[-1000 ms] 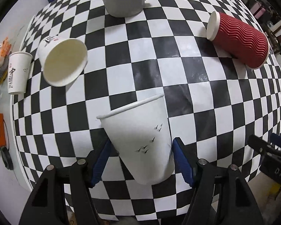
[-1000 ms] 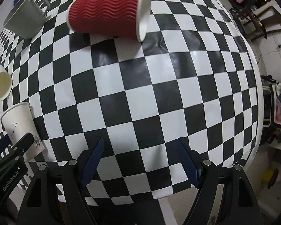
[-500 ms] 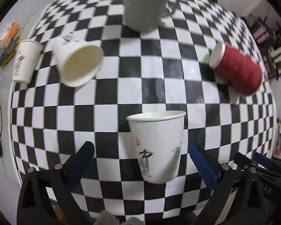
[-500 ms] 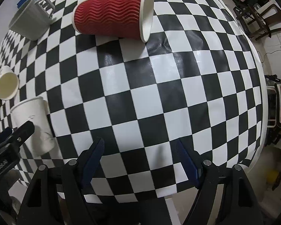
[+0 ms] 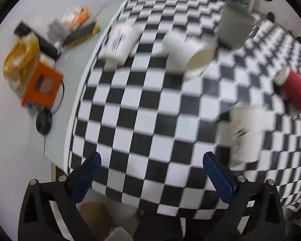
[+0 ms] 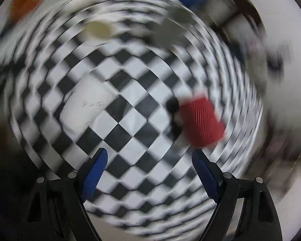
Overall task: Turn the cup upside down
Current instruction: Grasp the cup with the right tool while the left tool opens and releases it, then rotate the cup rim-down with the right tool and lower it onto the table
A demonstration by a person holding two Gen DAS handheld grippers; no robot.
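Observation:
A white paper cup (image 5: 249, 134) stands on the checkered table at the right of the left wrist view, blurred, apart from my gripper. It also shows in the right wrist view (image 6: 84, 108), left of centre. My left gripper (image 5: 150, 170) is open and empty over the table's near edge, left of that cup. My right gripper (image 6: 150, 166) is open and empty above the table. A red ribbed cup (image 6: 200, 120) lies on its side; it also shows in the left wrist view (image 5: 293, 90). The right wrist view is heavily smeared by motion.
Another white cup (image 5: 188, 54) lies on its side at the back, a further white cup (image 5: 120, 42) sits left of it, and a grey mug (image 5: 234, 28) stands behind. Left of the table (image 5: 130, 124) are an orange box (image 5: 42, 86), a yellow bag (image 5: 19, 58) and cables.
My left gripper let go of the white cup, opened wide and drew back to the left. The cup now stands alone. My right gripper has swung and rotated quickly, so its view is blurred.

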